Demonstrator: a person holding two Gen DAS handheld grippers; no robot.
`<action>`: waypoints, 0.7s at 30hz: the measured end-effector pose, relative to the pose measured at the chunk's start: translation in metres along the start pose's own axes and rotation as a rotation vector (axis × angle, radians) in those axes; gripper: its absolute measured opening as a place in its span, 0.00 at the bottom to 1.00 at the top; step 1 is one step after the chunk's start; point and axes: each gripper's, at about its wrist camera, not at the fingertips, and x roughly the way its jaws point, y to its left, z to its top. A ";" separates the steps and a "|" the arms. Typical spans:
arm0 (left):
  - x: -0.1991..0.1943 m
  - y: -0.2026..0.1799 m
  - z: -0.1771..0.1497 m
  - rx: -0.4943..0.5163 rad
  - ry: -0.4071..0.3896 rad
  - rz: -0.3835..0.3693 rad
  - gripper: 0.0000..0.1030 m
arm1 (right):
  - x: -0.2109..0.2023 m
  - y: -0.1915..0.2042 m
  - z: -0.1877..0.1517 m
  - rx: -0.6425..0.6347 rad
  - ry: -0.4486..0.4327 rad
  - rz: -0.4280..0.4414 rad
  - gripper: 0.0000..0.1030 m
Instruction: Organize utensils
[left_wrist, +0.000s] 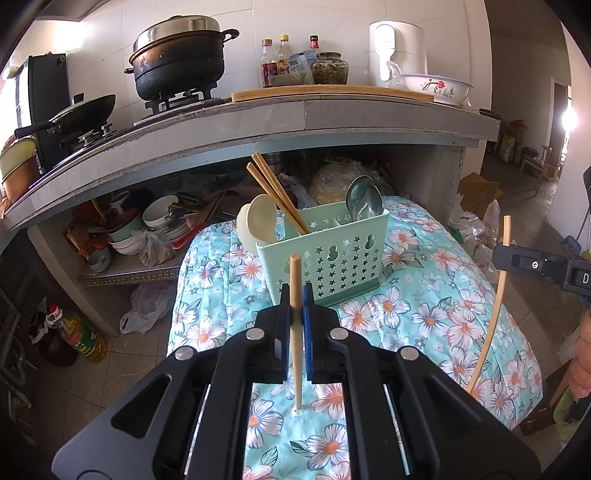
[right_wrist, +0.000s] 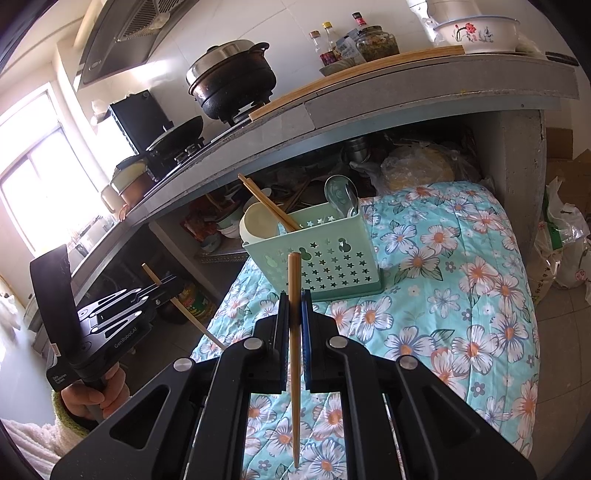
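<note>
**Chopsticks gripped upright in both grippers, caddy just ahead**

Chopsticks stood one to each gripper. The left gripper (left_wrist: 295, 295) was clenched on a pale chopstick (left_wrist: 295, 332), upright between its pads, blunt end above the jaws and thin tip over the floral quilt (left_wrist: 443, 302). The right gripper (right_wrist: 294, 299) was likewise clamped on a darker chopstick (right_wrist: 294, 350), also upright, tip down over the same quilt. Just beyond both sets of fingers sat the green utensil caddy (left_wrist: 332, 258), on the quilt and clear of the held sticks. It held two leaning chopsticks (left_wrist: 273, 188), a cream spoon (left_wrist: 258, 218) and metal spoons (left_wrist: 364, 199). Behind rose the grey stove counter (left_wrist: 258, 122).
</note>
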 end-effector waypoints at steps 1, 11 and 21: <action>0.000 0.000 0.000 0.000 0.000 0.000 0.05 | 0.000 0.000 0.000 -0.001 0.000 0.000 0.06; 0.001 0.001 0.000 0.001 0.001 0.000 0.05 | -0.001 -0.001 0.001 0.001 -0.001 0.001 0.06; 0.001 0.001 0.002 -0.001 0.003 0.001 0.05 | 0.000 -0.002 0.005 0.006 0.000 0.010 0.06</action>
